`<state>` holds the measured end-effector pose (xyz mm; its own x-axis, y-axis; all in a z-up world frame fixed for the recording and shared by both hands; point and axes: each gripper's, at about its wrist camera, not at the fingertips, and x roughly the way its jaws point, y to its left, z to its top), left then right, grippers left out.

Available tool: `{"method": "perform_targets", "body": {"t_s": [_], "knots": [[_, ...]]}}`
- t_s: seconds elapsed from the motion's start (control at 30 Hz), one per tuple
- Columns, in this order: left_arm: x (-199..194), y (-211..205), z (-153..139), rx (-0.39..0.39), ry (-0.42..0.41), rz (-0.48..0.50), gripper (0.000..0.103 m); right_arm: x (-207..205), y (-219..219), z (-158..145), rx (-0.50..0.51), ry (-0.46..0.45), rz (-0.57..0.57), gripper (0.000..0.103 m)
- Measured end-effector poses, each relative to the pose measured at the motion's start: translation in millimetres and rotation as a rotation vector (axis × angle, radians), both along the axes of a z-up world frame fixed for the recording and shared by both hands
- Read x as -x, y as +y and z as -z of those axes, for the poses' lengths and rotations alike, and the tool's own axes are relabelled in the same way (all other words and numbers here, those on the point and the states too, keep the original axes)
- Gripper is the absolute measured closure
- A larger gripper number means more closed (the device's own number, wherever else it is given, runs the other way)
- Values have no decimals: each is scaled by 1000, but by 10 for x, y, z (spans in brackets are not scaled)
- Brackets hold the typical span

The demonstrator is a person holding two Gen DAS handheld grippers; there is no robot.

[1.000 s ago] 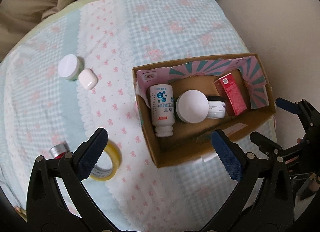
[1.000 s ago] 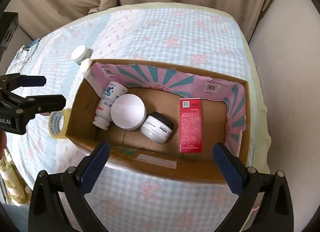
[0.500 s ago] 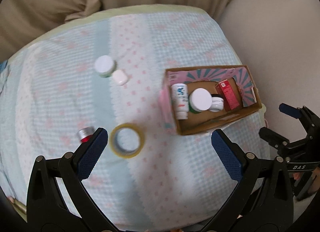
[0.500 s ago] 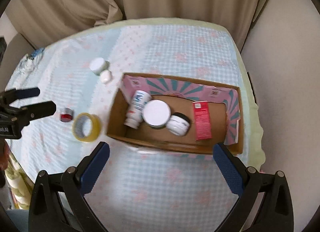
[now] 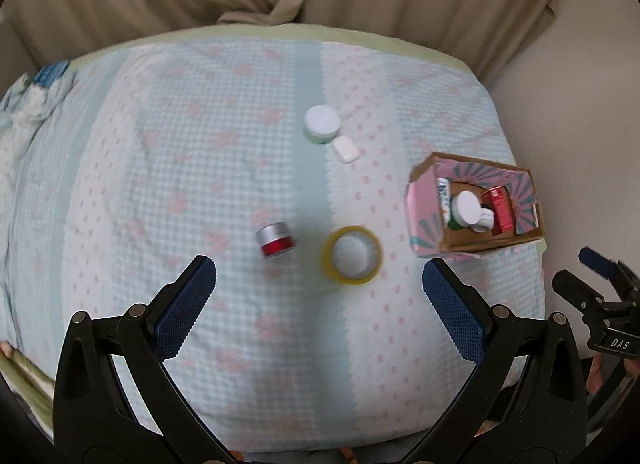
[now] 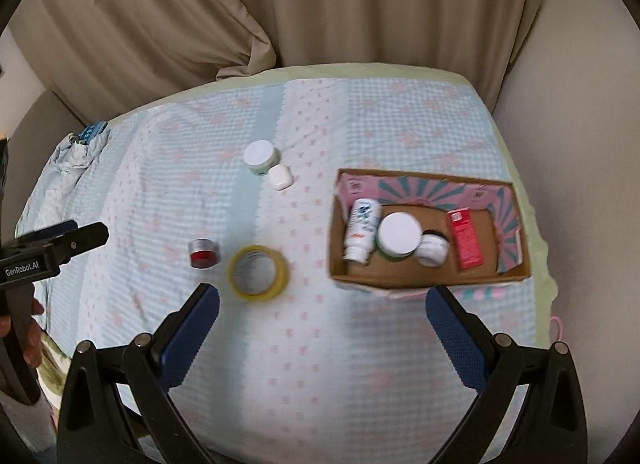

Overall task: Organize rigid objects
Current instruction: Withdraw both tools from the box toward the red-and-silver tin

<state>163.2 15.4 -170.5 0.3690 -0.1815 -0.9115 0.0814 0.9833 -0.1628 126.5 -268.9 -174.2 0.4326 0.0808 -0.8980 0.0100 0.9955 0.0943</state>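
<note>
The left gripper [image 5: 318, 290] hangs above the bed with its blue ridged pads spread wide and nothing between them; the right gripper [image 6: 322, 322] is just the same, wide apart and empty. Both hover over the near part of the quilt [image 6: 320, 344], a soft checked cover in pale blue and white with faded pink sprigs, much of it smeared by blur.

Beyond the left gripper lie one yellow tape roll [image 5: 352, 255], flat, a hollow ring, and just beside it one small jar [image 5: 276, 240] with a silver lid and red base, tipped on its side. Further back sit one round white-lidded tub [image 5: 322, 124] and one little white rounded case [image 5: 346, 149], almost touching.

To the right stands an open cardboard box [image 6: 416, 280], brown outside with pink and teal rays printed on its inner walls. Four things lie in it: a white bottle [image 6: 362, 230] on its side, a wide white-lidded jar [image 6: 399, 234], a smaller white jar [image 6: 433, 250] partly tucked behind it, and a red carton [image 6: 464, 240]. Their labels are too blurred to read. In the left wrist view the box wall hides most of the bottle.

Beige curtains [image 6: 320, 4] hang behind.
</note>
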Motion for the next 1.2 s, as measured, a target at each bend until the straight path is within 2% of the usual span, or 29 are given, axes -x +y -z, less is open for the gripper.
{"method": "perform_targets", "body": {"t_s": [0.2, 0.43, 0.6, 0.8, 0.87, 1.03, 1.2], "knots": [[-51, 479, 180, 11, 24, 6, 0, 62, 441, 179, -22, 28, 67, 0], [-246, 675, 757, 48, 118, 15, 0, 144, 825, 569, -20, 46, 160, 0], [-383, 654, 1211, 58, 198, 15, 0, 116, 976, 951, -45, 70, 195, 0], [-650, 595, 1730, 130, 306, -34, 1, -67, 1148, 1476, -55, 137, 189, 0], [-763, 548, 1916, 150, 345, -44, 4, -144, 1193, 1647, -66, 157, 188, 0], [-981, 395, 2295, 130, 397, -34, 5, -378, 1283, 2145, -93, 236, 178, 0], [-1125, 308, 2663, 136, 454, -73, 6, -608, 1288, 2568, -108, 296, 192, 0]]}}
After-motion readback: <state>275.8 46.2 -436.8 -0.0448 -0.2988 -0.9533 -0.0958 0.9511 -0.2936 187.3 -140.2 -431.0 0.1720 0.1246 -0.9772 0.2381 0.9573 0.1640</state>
